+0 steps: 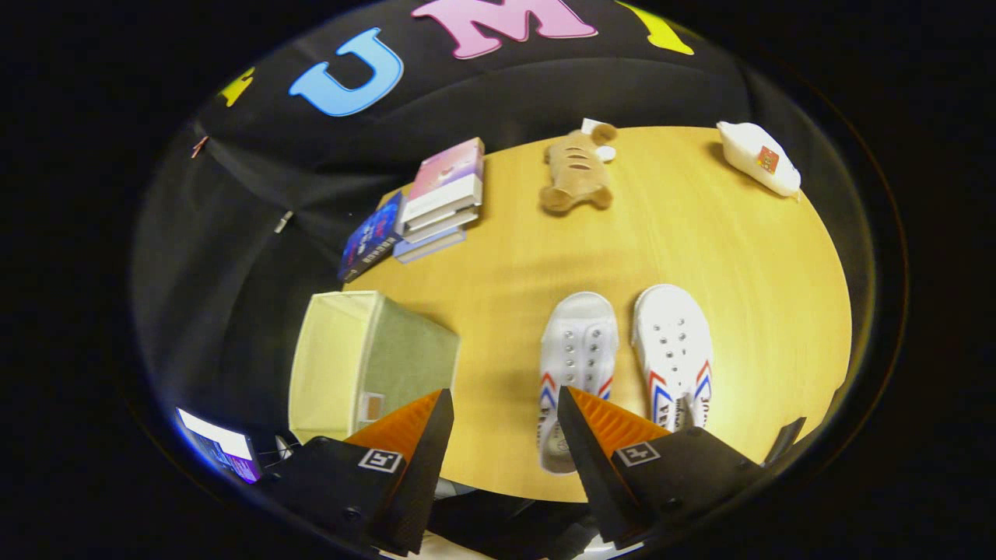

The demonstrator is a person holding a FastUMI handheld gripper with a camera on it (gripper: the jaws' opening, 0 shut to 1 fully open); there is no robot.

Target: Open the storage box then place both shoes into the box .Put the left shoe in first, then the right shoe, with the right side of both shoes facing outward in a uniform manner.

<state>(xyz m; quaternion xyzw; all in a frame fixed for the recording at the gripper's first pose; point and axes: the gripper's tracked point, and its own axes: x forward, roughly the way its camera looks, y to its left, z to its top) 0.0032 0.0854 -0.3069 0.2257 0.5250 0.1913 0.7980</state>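
Two white canvas shoes with red and blue side stripes stand side by side on the wooden table (685,233), toes pointing away from me. The left shoe (577,354) lies just ahead of my right finger, which covers part of its heel. The right shoe (675,350) sits beside it, further right. A pale green fabric storage box (366,362) stands at the table's left edge, ahead of my left finger, its top open and its inside bare. My gripper (504,403) hovers above the table's near edge, open, with nothing between its fingers.
A stack of books (443,198) and a dark book (372,237) lie beyond the box. A brown plush toy (577,171) rests at the far middle, a white pouch (759,158) at the far right. A lit screen (222,451) glows below the box.
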